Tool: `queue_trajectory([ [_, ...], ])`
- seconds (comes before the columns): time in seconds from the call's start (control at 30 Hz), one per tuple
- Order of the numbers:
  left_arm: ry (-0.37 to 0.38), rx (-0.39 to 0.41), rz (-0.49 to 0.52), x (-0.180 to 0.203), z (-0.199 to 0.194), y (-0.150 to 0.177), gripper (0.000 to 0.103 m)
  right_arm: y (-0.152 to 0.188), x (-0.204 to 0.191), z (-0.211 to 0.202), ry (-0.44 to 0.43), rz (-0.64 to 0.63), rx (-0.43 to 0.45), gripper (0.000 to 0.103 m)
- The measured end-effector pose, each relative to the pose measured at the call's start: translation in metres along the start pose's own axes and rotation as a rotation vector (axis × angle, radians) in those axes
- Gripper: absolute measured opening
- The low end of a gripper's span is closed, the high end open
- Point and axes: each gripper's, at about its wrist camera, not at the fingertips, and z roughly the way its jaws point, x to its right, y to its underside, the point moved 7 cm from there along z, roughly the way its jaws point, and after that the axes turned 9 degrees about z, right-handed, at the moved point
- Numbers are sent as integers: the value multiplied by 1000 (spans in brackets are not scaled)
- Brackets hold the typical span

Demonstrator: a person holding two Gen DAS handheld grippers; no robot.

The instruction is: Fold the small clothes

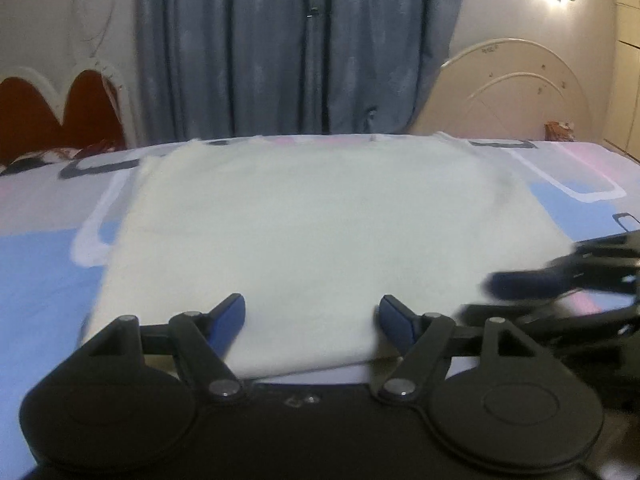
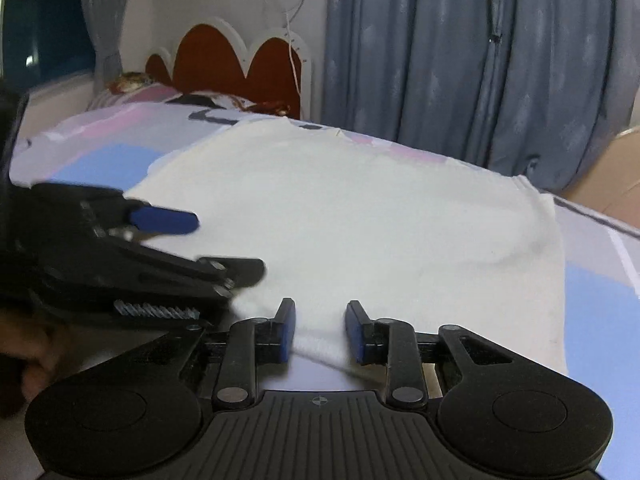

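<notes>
Left wrist view: the left gripper (image 1: pixel 310 322) sits low at the near edge of a white garment (image 1: pixel 312 232), its two blue-padded fingers (image 1: pixel 231 320) spread wide apart with nothing between them but the cloth lying flat underneath. The garment stretches away ahead of the fingers as a broad, smooth rectangle, its near hem just in front of the gripper's body, resting on a bedsheet (image 1: pixel 44 264) patterned in blue, pink and grey. To the right of this gripper, the right gripper (image 1: pixel 560 276) comes in from the side, blurred, over the garment's right edge; from here its opening cannot be judged. Beyond the far edge of the cloth hang grey-blue curtains (image 1: pixel 288 48), with a red scalloped headboard (image 1: pixel 56 116) far to the left and a cream arched bed frame (image 1: pixel 508 88) far to the right. Right wrist view: the right gripper (image 2: pixel 320 332) has its fingers parted with a moderate gap, straddling a thick rolled hem of the white garment (image 2: pixel 360 220) without pinching it. The cloth spreads ahead and to the right of the fingers. Just to the left, nearly touching, the left gripper (image 2: pixel 192 244) reaches over the garment's near left part, one blue pad (image 2: pixel 164 220) lifted clear above the lower finger. The headboard (image 2: pixel 236 60) stands far ahead on the left, the curtains (image 2: pixel 460 60) on the right.
</notes>
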Motion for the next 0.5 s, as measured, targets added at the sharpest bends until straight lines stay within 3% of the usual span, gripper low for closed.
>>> queue_trajectory([
  [0.13,-51,-22,-69,-44,-13,19,74,10,55,-20,149,82,-4,29],
  [0.23,-28,-19,-83,-58,-22,25,73,24,98,-38,199,175,-17,26],
  [0.3,-46,-22,-62,-54,-22,19,70,23,98,-42,197,165,-27,25],
  [0.37,-49,1,-122,-55,-26,13,69,14,90,-42,209,145,-20,21],
  [0.4,-52,6,-147,-57,-25,11,68,9,90,-45,205,161,1,12],
  [0.5,-65,-38,-117,-57,-15,20,68,10,92,-50,197,191,23,3],
])
